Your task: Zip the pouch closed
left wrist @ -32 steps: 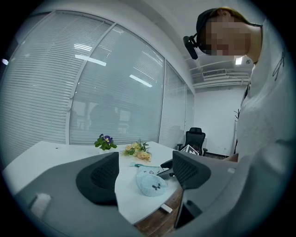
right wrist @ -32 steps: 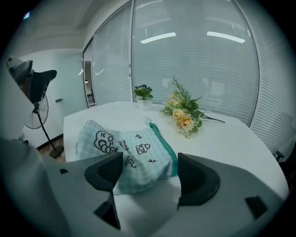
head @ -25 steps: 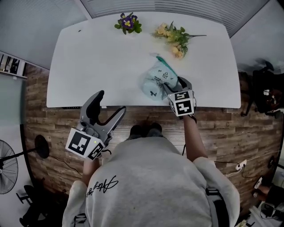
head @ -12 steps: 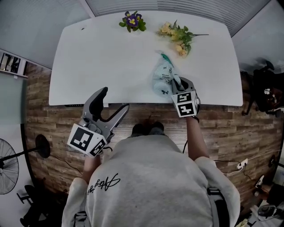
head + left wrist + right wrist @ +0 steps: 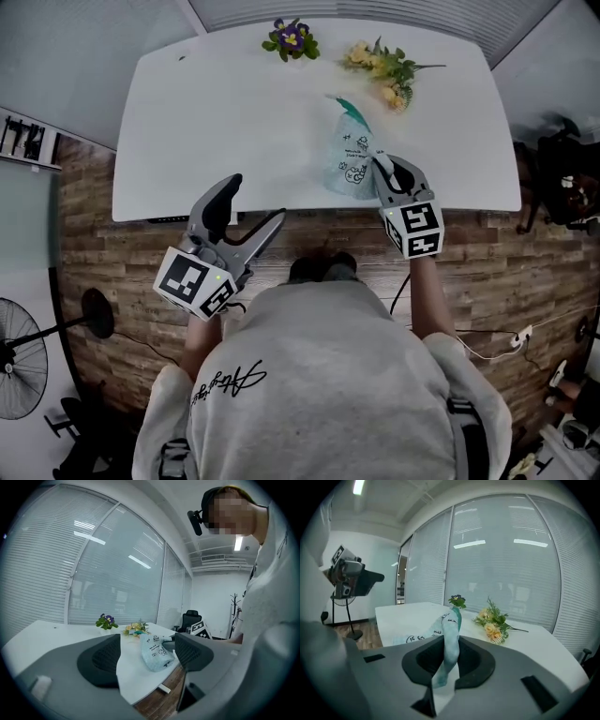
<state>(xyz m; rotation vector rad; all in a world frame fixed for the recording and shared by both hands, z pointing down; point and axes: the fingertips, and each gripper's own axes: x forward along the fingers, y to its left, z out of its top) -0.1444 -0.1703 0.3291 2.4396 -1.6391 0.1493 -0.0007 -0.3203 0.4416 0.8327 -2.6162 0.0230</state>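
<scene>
A pale mint pouch [image 5: 349, 155] with small black drawings and a teal zip edge stands up off the white table [image 5: 216, 112] near its front right edge. My right gripper [image 5: 380, 171] has just closed on the pouch's near end. In the right gripper view the fabric [image 5: 451, 637] is pinched between the dark pads of that gripper [image 5: 448, 657]. My left gripper [image 5: 246, 214] hangs in front of the table's front edge, open, with nothing in it. The left gripper view shows the pouch [image 5: 154, 652] well beyond the spread jaws of the left gripper [image 5: 146, 657].
A purple flower sprig [image 5: 292, 37] and a yellow bouquet [image 5: 384, 67] lie along the table's far edge. Wooden floor surrounds the table. A fan [image 5: 19, 361] stands at the lower left, and cables [image 5: 506, 342] run at the right.
The right gripper has shut on the pouch and risen. The pouch has gone from lying slumped on the table to being pulled up on end. The left gripper has barely moved.
</scene>
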